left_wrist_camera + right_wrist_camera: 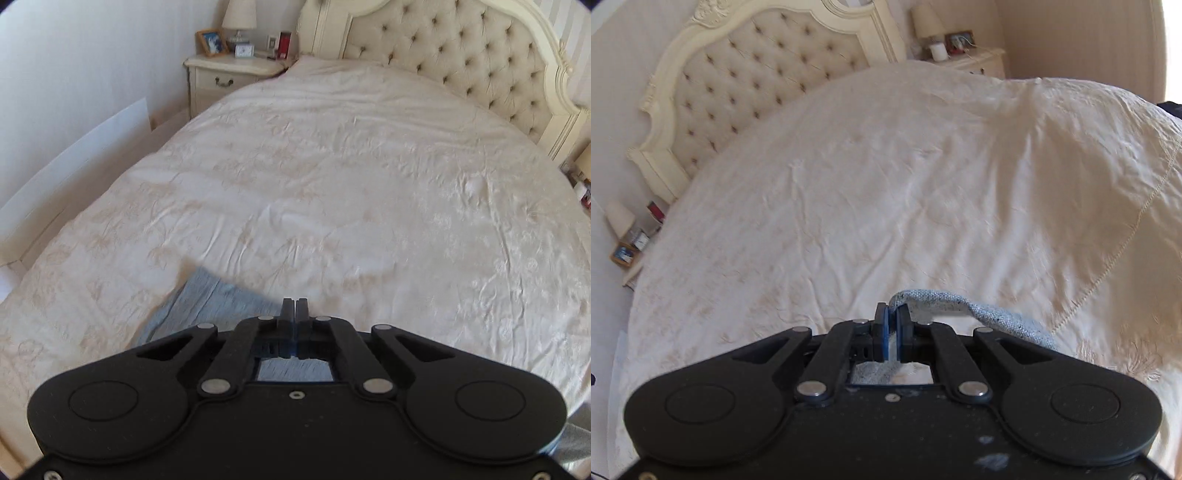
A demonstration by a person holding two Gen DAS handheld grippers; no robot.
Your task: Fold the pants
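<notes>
Blue-grey knit pants (979,314) hang pinched in the right gripper (892,317) and the closed left gripper (294,308), above the cream bed (332,184).

Most of the blue-grey pants (207,299) lie hidden beneath the black body of the left gripper (295,302); only a blurred corner shows on the bed (332,166). From the right wrist, the pants (960,306) vanish behind the right gripper (892,314), and fabric between its fingers (882,325) is barely visible. The small items on the nightstand (236,70) are too small to identify. The headboard (757,74) is cut off at the top edge.
</notes>
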